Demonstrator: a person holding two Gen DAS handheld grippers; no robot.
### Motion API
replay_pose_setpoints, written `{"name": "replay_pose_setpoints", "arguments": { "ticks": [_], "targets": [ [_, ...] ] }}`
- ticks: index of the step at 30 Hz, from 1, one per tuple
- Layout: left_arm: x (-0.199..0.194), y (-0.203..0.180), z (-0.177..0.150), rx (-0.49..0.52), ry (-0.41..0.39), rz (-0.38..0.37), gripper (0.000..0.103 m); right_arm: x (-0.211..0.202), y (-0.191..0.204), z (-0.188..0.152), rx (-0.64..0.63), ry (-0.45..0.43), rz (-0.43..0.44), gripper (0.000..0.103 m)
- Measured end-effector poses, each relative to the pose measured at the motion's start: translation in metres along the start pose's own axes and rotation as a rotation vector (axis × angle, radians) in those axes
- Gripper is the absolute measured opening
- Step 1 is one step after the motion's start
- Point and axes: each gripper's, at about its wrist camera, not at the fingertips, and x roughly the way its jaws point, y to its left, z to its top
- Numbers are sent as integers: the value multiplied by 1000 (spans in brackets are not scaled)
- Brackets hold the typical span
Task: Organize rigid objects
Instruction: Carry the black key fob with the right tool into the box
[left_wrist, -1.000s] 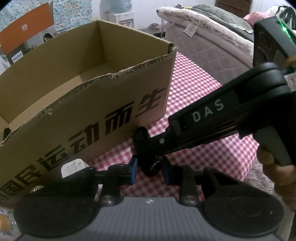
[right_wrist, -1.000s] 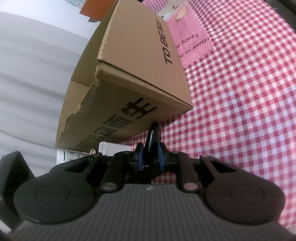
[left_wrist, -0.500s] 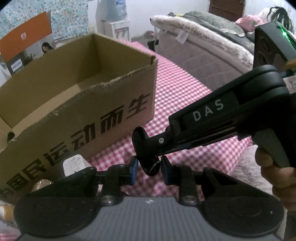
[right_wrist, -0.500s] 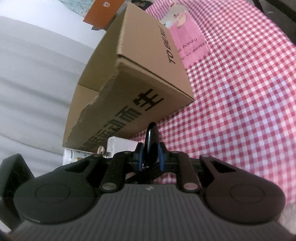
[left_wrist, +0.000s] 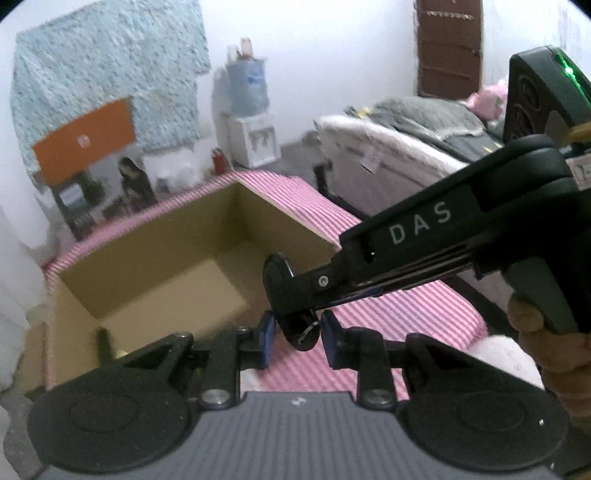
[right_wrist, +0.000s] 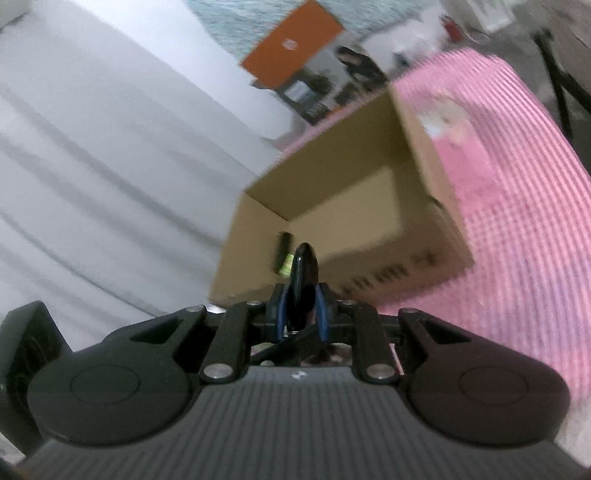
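A small, glossy black, oval hard object (right_wrist: 303, 280) with a metal ring at one end was held in the air just short of the near wall of an open brown cardboard box (left_wrist: 155, 273), which stood on a bench covered with a pink-and-white checked cloth (left_wrist: 406, 310). Both tools gripped it at once. The right tool (right_wrist: 301, 312) was nearly closed, its blue pads pressed against the object's flat sides. The left tool (left_wrist: 297, 338) was only slightly open and pinched the end with the ring. A dark stick-shaped item (right_wrist: 283, 254) already lay inside the box.

With two grips on one small, smooth object, I judged that uneven pulling could twist it free, or an early release could drop it outside the box.

A second earlier, the box's printed front wall had filled both views. Now both tools had risen, and the box floor showed below them.
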Motion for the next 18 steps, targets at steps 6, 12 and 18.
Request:
{"name": "replay_pose_setpoints", "arguments": {
  "ticks": [6, 12, 18],
  "targets": [
    [-3, 57, 23, -32, 27, 61, 28, 47, 35, 51, -51, 59, 59, 15],
    [36, 126, 33, -101, 156, 81, 28, 140, 33, 98, 40, 208, 84, 16],
    [86, 178, 27, -139, 308, 85, 27, 208, 17, 119, 110, 317, 44, 15]
  ]
}}
